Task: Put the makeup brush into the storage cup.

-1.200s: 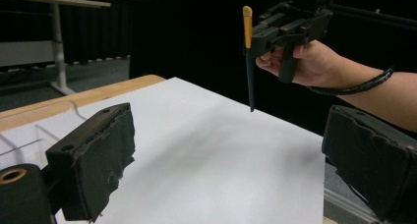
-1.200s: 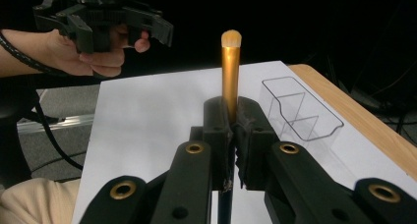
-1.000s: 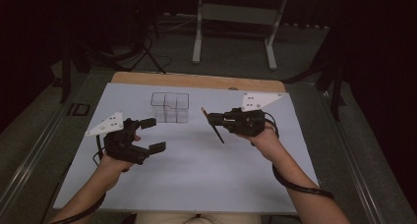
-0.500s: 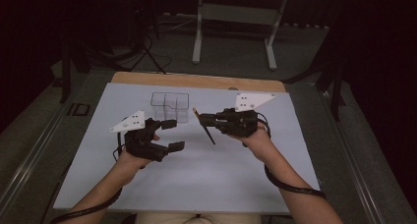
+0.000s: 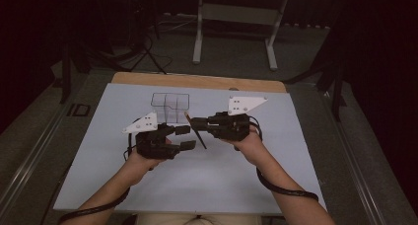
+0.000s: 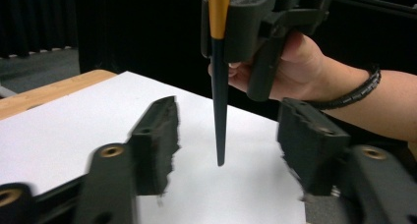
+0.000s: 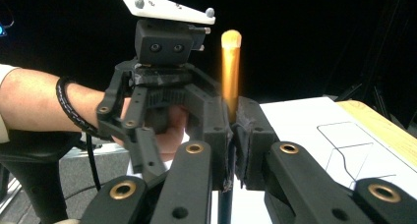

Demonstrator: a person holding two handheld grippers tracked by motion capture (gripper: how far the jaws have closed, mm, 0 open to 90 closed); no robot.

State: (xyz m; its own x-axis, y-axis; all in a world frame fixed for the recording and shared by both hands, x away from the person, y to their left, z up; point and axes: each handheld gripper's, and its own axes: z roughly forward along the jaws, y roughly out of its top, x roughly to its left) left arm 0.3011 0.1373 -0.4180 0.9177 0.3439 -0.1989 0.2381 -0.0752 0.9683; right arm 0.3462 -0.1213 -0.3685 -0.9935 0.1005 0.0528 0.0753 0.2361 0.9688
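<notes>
White sheeting [image 5: 148,185] is spread across the table, its lower half bare, with a clear divided box [image 5: 170,106] at upper centre. At centre left the left gripper [image 5: 180,137] is seen half-parted, its jaws having just been closing, pads off the pen [image 6: 219,121] between them. At centre right the pen is clenched by the right gripper [image 5: 194,121]; its orange top is seen in the right gripper view.

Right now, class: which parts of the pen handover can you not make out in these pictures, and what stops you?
- Pen: its lower part, right gripper view, hidden by the right gripper.
- Pen top: left gripper view, cut off by the upper edge.
- Left gripper: near pads blurred; they stand apart from the pen.
- Clear box: high view, too faint to tell contents.
</notes>
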